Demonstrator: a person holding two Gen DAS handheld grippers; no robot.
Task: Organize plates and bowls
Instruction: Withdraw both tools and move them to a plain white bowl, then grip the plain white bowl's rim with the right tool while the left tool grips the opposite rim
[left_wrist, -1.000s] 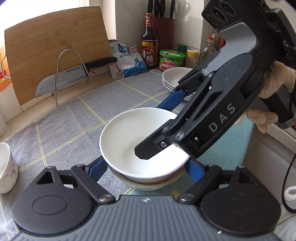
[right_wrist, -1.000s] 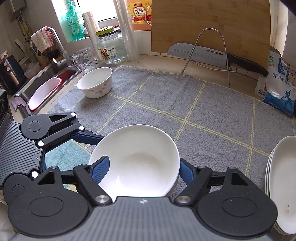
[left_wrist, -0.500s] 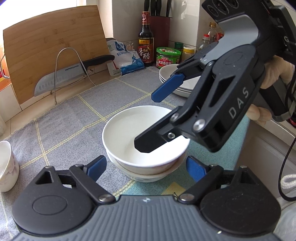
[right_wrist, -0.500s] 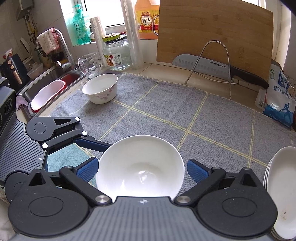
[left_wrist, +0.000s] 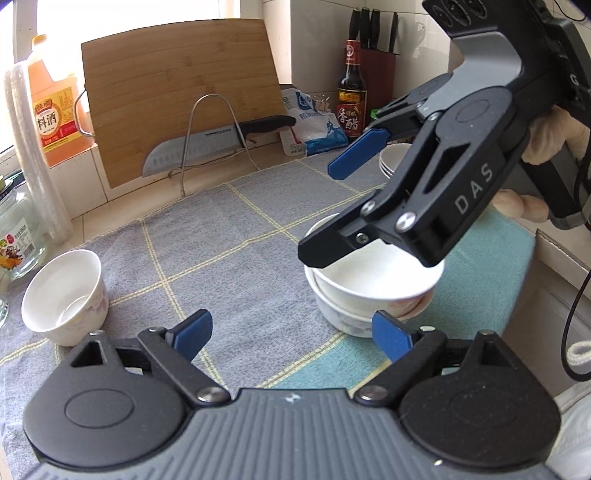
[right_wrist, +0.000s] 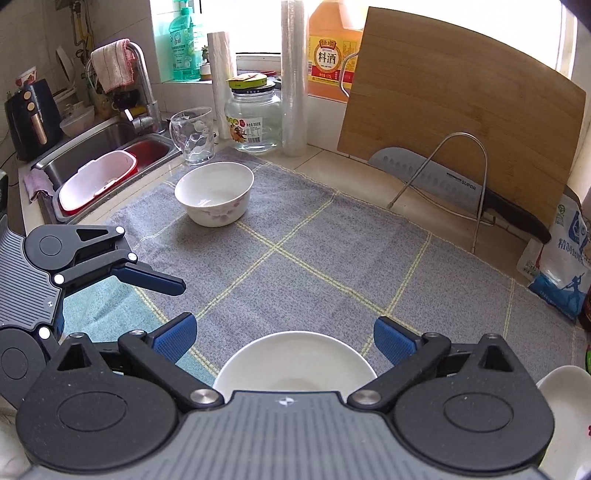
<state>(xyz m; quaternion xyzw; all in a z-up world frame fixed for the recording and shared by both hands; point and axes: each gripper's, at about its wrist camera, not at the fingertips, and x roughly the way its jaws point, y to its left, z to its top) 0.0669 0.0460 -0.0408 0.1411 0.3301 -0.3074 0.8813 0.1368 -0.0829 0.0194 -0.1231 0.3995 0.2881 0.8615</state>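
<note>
Two white bowls (left_wrist: 369, 291) sit nested on the grey mat (left_wrist: 229, 236), the top one tilted a little; its rim (right_wrist: 295, 360) shows just below my right gripper (right_wrist: 284, 336). That gripper is open, hovering above and behind the stack with nothing between its pads. My left gripper (left_wrist: 291, 334) is open too, its pads short of the stack and to the left of it. A lone white floral bowl (right_wrist: 214, 192) stands at the mat's far left. A stack of white plates (left_wrist: 395, 158) lies behind the right gripper (left_wrist: 319, 212).
A bamboo cutting board (right_wrist: 454, 110) and a knife (right_wrist: 443, 181) on a wire rack lean at the back wall. A glass jar (right_wrist: 255, 118), a glass mug (right_wrist: 192, 134) and bottles stand near the sink (right_wrist: 96, 155). A salt bag (right_wrist: 561, 266) lies right.
The right gripper opened off the top bowl and lifted back from the stack. The left gripper drew back and swung left, bringing the lone bowl into its view.
</note>
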